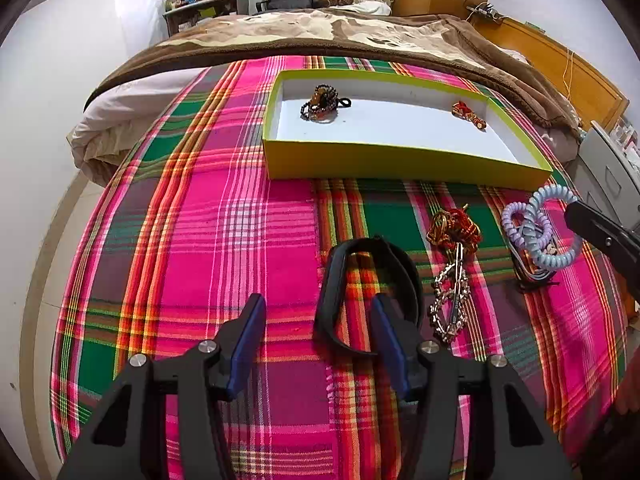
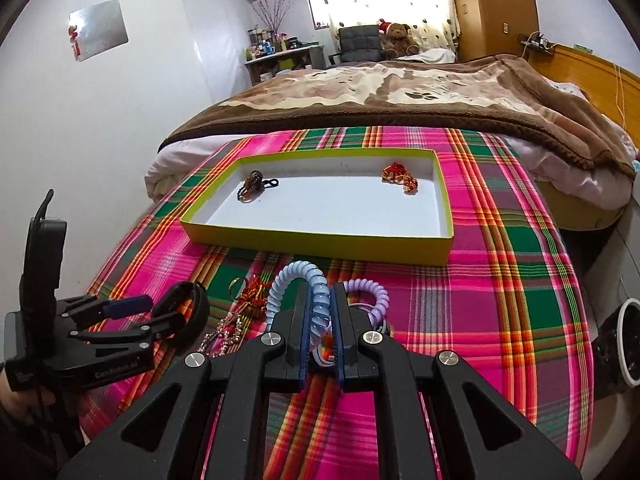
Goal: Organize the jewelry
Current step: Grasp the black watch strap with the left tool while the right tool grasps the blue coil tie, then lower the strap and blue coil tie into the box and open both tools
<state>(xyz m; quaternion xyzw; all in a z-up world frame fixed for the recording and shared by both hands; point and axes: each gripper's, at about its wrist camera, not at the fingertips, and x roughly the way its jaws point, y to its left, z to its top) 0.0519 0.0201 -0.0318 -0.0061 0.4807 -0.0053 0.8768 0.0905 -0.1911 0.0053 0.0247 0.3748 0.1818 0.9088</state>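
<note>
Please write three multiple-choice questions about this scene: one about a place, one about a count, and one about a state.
1. Where does the black band lie?
A. in the tray
B. on the plaid cloth
C. on the brown blanket

2. How many clusters of jewelry lie in the yellow-green tray?
A. two
B. four
C. none

3. What is the right gripper doing?
A. standing open over nothing
B. clamping the blue coil tie
C. holding the silver chain

Answers: 1 B, plaid cloth shows under it. 2 A, one cluster near each far corner. 3 B, the coil sits pinched between the pads.
</note>
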